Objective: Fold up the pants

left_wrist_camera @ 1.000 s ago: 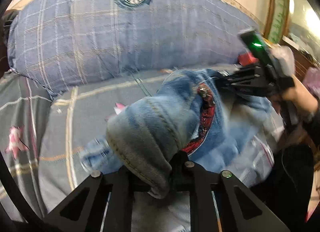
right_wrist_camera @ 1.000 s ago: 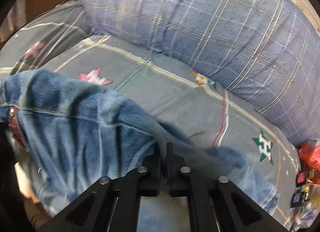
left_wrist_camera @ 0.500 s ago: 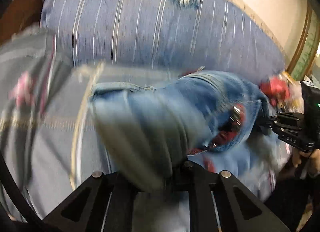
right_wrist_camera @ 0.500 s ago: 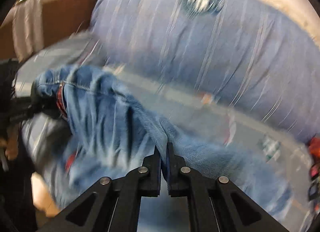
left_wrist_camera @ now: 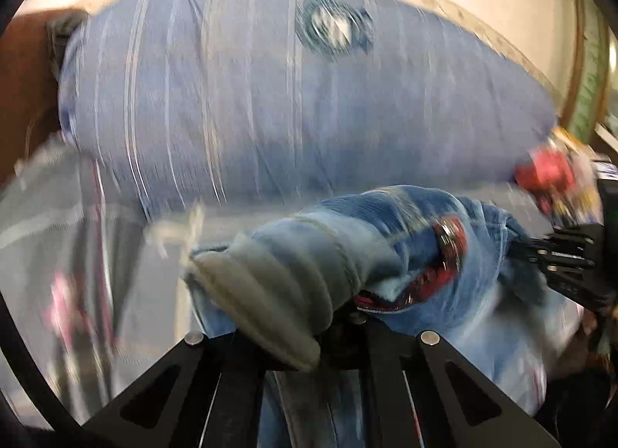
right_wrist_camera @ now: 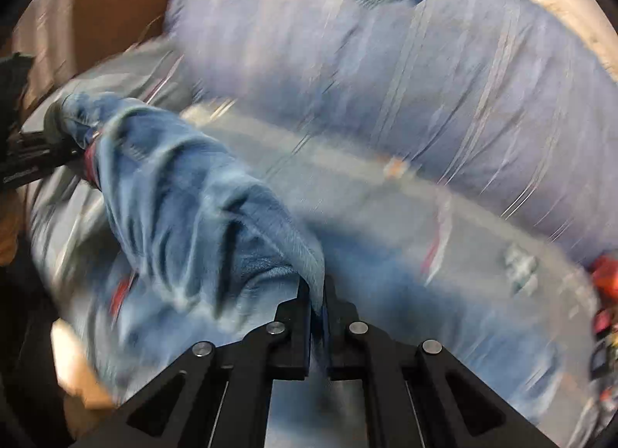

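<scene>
Blue denim pants [left_wrist_camera: 347,254] with a red inner waistband hang between both grippers above the bed. My left gripper [left_wrist_camera: 332,326] is shut on a thick bunched edge of the pants, which hides its fingertips. My right gripper [right_wrist_camera: 317,305] is shut on another edge of the pants [right_wrist_camera: 193,193]. The right gripper also shows at the right edge of the left wrist view [left_wrist_camera: 564,262], and the left gripper at the left edge of the right wrist view [right_wrist_camera: 42,154]. Both views are motion-blurred.
A large blue plaid pillow [left_wrist_camera: 293,100] lies behind the pants against the wall; it also shows in the right wrist view [right_wrist_camera: 425,80]. A grey patterned bedsheet [right_wrist_camera: 444,239] is below. Red clutter [left_wrist_camera: 548,173] sits at the bed's right end.
Both grippers have lifted the pants up off the bed and swung toward the pillow. Both stay shut on the denim.
</scene>
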{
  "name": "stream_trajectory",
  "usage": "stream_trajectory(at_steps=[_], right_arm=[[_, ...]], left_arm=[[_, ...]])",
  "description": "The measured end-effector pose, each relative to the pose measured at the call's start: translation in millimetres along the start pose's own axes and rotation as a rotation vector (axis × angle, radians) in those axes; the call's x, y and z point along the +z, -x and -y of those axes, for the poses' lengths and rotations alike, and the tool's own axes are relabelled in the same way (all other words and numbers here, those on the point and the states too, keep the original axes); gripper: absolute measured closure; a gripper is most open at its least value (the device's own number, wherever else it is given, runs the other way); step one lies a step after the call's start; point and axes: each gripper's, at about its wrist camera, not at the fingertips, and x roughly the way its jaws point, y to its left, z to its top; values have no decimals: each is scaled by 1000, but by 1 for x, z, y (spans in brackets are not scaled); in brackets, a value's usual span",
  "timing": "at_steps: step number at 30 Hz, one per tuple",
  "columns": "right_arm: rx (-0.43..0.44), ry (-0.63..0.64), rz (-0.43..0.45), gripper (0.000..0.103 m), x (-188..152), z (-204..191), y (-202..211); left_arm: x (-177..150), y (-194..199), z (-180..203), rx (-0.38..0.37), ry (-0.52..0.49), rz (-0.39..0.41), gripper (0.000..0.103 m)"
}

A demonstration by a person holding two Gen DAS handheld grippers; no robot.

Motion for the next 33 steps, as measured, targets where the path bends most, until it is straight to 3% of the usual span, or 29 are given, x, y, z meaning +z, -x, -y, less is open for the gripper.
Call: stream_trajectory(at_steps=[2, 4, 6, 9, 12, 16, 20, 22, 23, 25, 27, 31, 33], right_arm=[[-43, -51, 97, 99, 35, 18, 16], [-55, -115, 224, 99, 54, 27, 40], [-51, -113, 276, 99, 54, 21, 46], [-6, -2, 185, 99, 22, -9, 23], [47, 61, 7, 99, -31, -37, -11], [104, 86, -90, 98, -87, -58, -20], [124, 90, -154, 95, -101, -59, -10], [147, 71, -163, 92, -100, -54, 1], [160, 61, -164, 89, -100, -53, 7], [175, 52, -150, 72, -91, -54, 24], [176, 41, -123, 20, -79, -55, 38], [246, 6, -54, 18, -61, -64, 56], [271, 60, -35, 18, -51, -83, 57]], left_arm=[[14, 5, -7, 9, 36, 66, 97], [5, 14, -11, -3, 62, 132, 97], [-28, 6, -16, -2, 64, 91, 97], [-97, -21, -23, -1, 26, -101, 96], [-140, -9, -34, -56, 33, -137, 96], [-150, 10, -37, -129, 57, -186, 93], [-161, 23, -43, -191, 87, -240, 84], [-160, 28, -50, -199, 91, -248, 65], [-162, 41, -53, -199, 97, -243, 60], [-160, 56, -61, -205, 106, -218, 55], [-154, 65, -65, -216, 110, -204, 54], [-141, 58, -67, -270, 128, -209, 50], [-137, 44, -62, -308, 114, -238, 49]])
